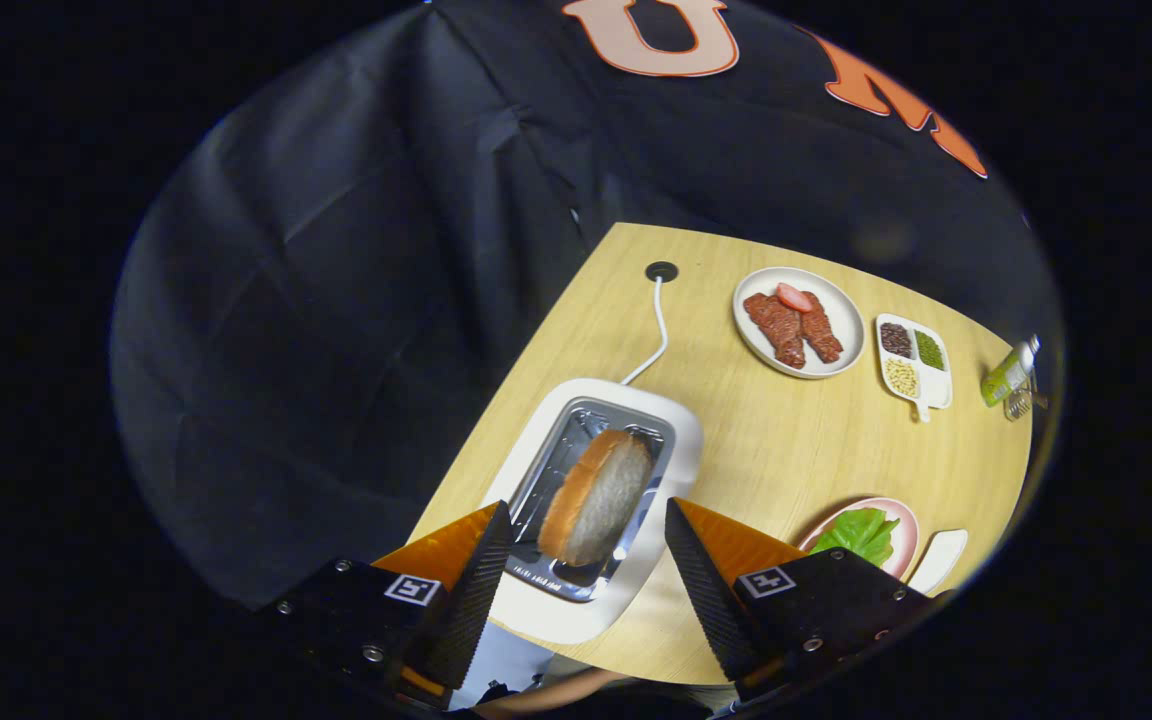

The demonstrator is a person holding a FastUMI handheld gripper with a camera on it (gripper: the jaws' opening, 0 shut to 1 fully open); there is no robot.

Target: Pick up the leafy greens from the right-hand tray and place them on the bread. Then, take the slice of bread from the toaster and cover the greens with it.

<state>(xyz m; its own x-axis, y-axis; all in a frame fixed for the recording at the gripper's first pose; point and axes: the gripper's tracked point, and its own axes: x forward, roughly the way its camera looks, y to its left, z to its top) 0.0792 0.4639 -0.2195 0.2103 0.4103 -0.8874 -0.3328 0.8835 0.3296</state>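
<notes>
1. So, gripper (588, 560) is wide open, nothing in it. Fingers sit on either side of the toaster (671, 440), not touching the bread.
2. Bread slice (596, 495) stands on edge in the toaster's metal slot, tilted a bit, right between the fingers and just ahead of them.
3. Leafy greens (861, 533) sit on a pink plate (904, 530) beyond the right finger, near the table (786, 450) edge. Can't tell if there's bread under them.
4. Farther back: white plate w/ red meat slices (798, 322), and a divided dish w/ beans/grains (914, 362) beside it.
5. White cord (654, 340) runs from the toaster to a hole in the table.
6. Small green bottle (1008, 372) at the far right edge.
</notes>
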